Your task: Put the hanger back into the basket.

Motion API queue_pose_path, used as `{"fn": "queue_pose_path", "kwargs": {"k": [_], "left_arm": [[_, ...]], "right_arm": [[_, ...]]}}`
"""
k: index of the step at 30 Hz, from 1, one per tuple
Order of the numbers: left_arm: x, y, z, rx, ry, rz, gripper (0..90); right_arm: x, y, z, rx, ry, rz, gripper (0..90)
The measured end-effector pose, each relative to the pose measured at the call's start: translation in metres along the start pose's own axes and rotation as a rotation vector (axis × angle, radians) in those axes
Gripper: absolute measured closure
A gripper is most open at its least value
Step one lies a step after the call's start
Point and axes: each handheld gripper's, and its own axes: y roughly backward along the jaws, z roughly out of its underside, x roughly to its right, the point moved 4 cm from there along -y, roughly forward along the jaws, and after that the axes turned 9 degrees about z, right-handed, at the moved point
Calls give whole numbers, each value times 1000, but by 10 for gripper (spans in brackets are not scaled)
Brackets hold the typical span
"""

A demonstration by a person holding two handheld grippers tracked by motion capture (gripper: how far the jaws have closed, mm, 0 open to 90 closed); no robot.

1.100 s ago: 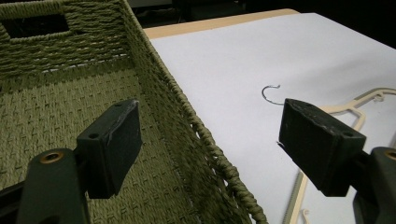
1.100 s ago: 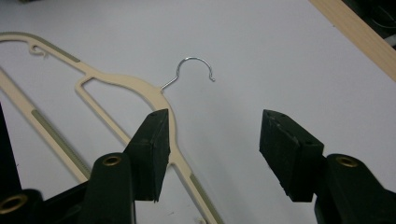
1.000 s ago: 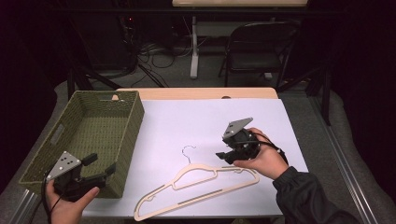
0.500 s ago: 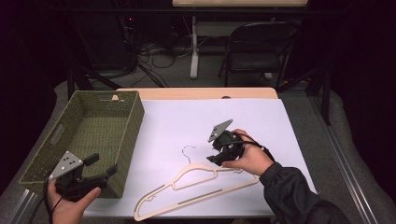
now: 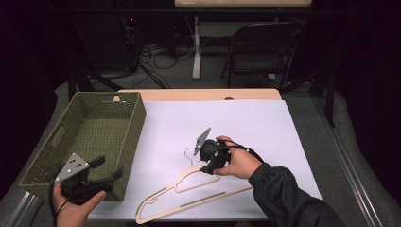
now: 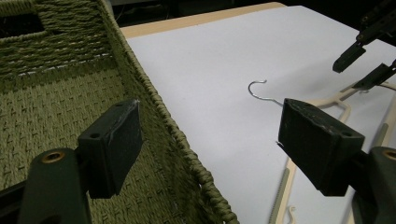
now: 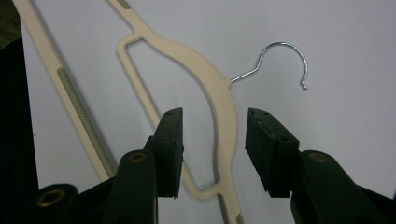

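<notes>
While the left gripper hangs with jaws wide apart at the near corner of the green woven basket, the right gripper, jaws parted, straddles the curved shoulder of the cream hanger lying flat on the white table.

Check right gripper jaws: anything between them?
Yes: the hanger's cream shoulder bar runs between the open right gripper jaws, white table sheet beneath, in the right gripper view.
</notes>
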Motion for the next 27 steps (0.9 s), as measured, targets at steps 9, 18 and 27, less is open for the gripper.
{"fn": "queue_pose_path", "kwargs": {"k": [9,18,27], "left_arm": [[4,-2,-1,-4,-9,9,217],[6,-6,0,-12,-15,21,217],[6,-6,0,-12,-11,19,217]], "right_arm": [[-12,-13,4,-77,96,-18,605],[-18,-22,8,-120,144,-49,637],[-26,-33,10,-134,164,-91,671]]}}
